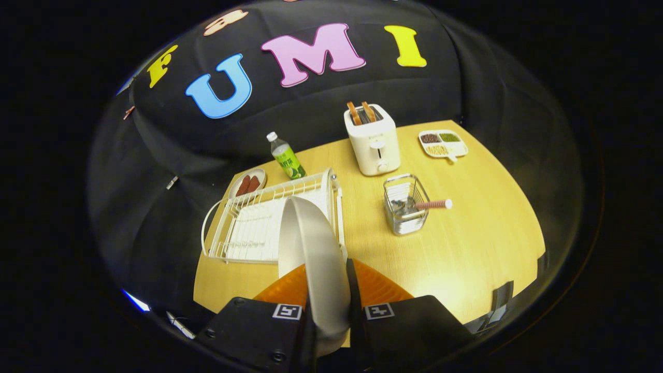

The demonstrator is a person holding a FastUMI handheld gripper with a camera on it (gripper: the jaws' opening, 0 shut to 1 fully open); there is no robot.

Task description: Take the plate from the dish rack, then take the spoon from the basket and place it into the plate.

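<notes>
between its two fingers, the tool [331, 303] is clamping a white plate [313, 248] on edge, the jaws narrowed onto its rim. the plate is standing upright, lifted just in front of the white dish rack [228, 228]. beyond, on the tabletop [466, 243], a spoon [432, 204] with a pink handle is leaning in a wire basket [406, 207]. the bottle [286, 156] label is too small to read.

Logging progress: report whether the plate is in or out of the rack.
Out: the round white plate is held on edge between the claw fingers, above the white wire dish rack.
</notes>
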